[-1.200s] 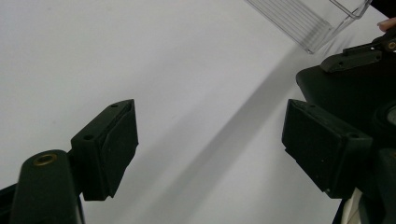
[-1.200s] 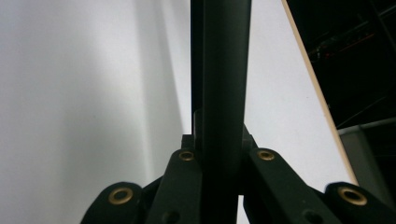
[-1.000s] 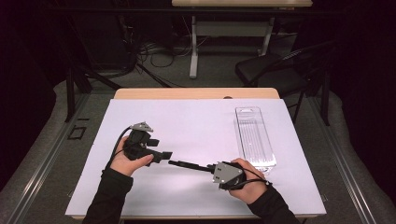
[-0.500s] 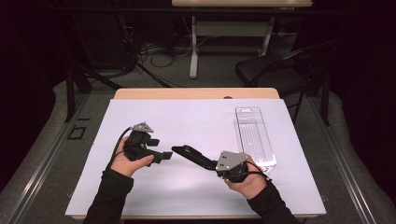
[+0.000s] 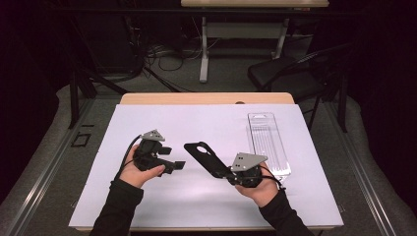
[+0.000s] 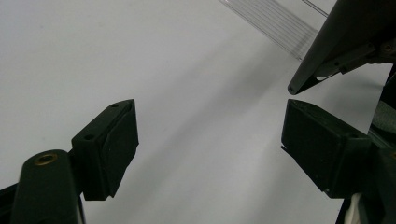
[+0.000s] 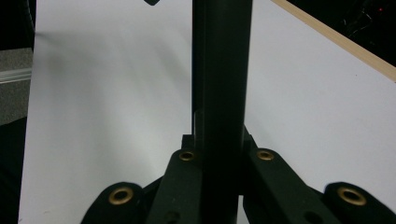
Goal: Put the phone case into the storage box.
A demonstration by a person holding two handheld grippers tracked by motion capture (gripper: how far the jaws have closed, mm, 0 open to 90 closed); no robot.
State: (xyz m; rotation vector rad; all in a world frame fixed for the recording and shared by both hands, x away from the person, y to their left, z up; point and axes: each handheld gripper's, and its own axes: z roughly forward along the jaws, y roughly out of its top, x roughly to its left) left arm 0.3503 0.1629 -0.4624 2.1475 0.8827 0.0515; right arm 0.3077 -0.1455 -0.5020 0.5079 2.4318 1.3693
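A flat black piece with a round hole near its far end [image 5: 205, 156] is held off the white sheet, tilted up toward the left. My right gripper [image 5: 228, 173] is shut on its near end. In the right gripper view the piece [image 7: 222, 70] rises edge-on between the jaws of that gripper [image 7: 222, 145]. My left gripper [image 5: 173, 158] is held just left of the piece with its jaws wide apart and nothing between them. In the left gripper view that gripper [image 6: 210, 140] is open, and the tip of the black piece [image 6: 336, 42] hangs above its right jaw.
A clear plastic tray [image 5: 268, 142] lies lengthwise at the right of the white sheet [image 5: 206, 206], also seen as a ribbed clear tray [image 6: 280, 21]. The wooden table edge [image 5: 206, 98] runs along the back. A black chair [image 5: 290, 73] stands behind.
The right gripper has raised the black piece and turned it, so its broad face with the hole now shows, its tip closer to the left gripper. The left gripper has barely moved.
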